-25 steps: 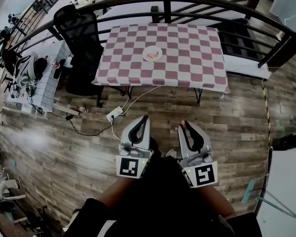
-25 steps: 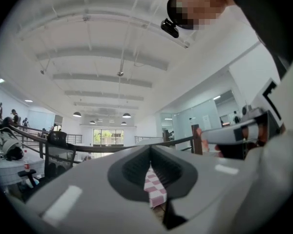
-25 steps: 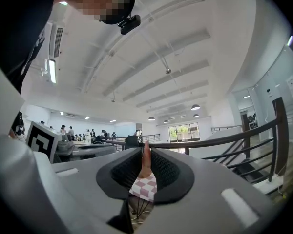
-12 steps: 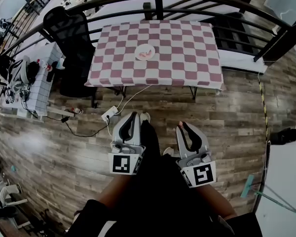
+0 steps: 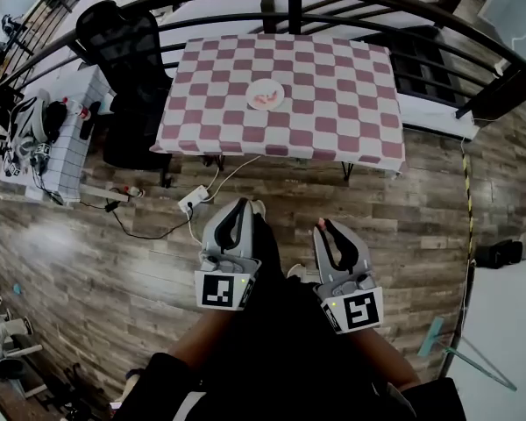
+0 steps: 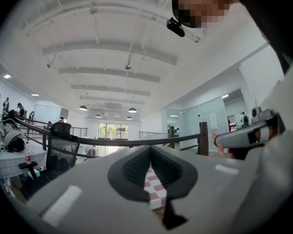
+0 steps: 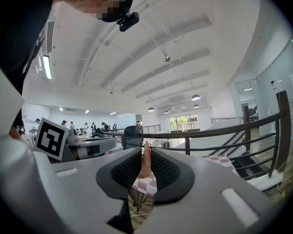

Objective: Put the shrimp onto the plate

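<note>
Grips a slim pink-orange shrimp [image 7: 145,162] in the grey right gripper [image 5: 324,228], well apart from the round white plate [image 5: 266,94] at mid pink-checked table [image 5: 333,103]; holds the grey left gripper [image 5: 238,207] pressed together, empty.

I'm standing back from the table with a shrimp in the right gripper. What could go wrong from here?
1. The shrimp is only a thin sliver pinched between the right gripper's jaws; it could slip while walking.
2. A power strip and cables lie on the floor before the table: a likely trip hazard.
3. The plate sits well back from the table's near edge, so a reach might drop short.
</note>
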The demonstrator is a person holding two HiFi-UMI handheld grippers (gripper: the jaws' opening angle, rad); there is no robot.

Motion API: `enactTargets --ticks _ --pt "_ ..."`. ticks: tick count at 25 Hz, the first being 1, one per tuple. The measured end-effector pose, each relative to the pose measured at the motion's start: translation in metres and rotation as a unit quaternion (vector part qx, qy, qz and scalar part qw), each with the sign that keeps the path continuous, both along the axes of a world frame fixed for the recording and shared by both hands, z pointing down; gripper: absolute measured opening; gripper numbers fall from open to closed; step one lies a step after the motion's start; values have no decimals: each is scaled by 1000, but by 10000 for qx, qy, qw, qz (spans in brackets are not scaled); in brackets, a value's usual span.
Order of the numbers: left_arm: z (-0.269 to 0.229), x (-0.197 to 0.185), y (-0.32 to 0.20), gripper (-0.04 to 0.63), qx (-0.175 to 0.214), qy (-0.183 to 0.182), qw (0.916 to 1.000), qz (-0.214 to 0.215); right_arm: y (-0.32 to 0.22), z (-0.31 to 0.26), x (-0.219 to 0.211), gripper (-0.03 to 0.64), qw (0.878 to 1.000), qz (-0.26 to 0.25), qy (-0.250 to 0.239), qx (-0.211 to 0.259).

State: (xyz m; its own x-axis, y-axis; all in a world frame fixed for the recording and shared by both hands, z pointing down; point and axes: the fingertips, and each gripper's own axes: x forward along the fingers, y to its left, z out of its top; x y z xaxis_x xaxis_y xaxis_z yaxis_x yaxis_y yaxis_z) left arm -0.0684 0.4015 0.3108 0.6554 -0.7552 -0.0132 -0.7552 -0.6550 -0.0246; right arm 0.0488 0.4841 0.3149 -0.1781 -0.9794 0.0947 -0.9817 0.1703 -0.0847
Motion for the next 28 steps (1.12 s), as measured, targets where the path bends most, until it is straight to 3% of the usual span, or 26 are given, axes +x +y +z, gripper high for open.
enactTargets --ticks 11,16,28 --pt "16 -4 -69 8 -336 -55 9994 -69 -90 13 -10 57 9995 -243 38 -199" --pt "14 -14 -121 8 -277 73 9995 -147 -144 11 -17 57 9992 -325 110 -228" --pt "18 -22 -241 8 -482 143 9986 166 -285 13 -46 57 9980 -430 213 -419"
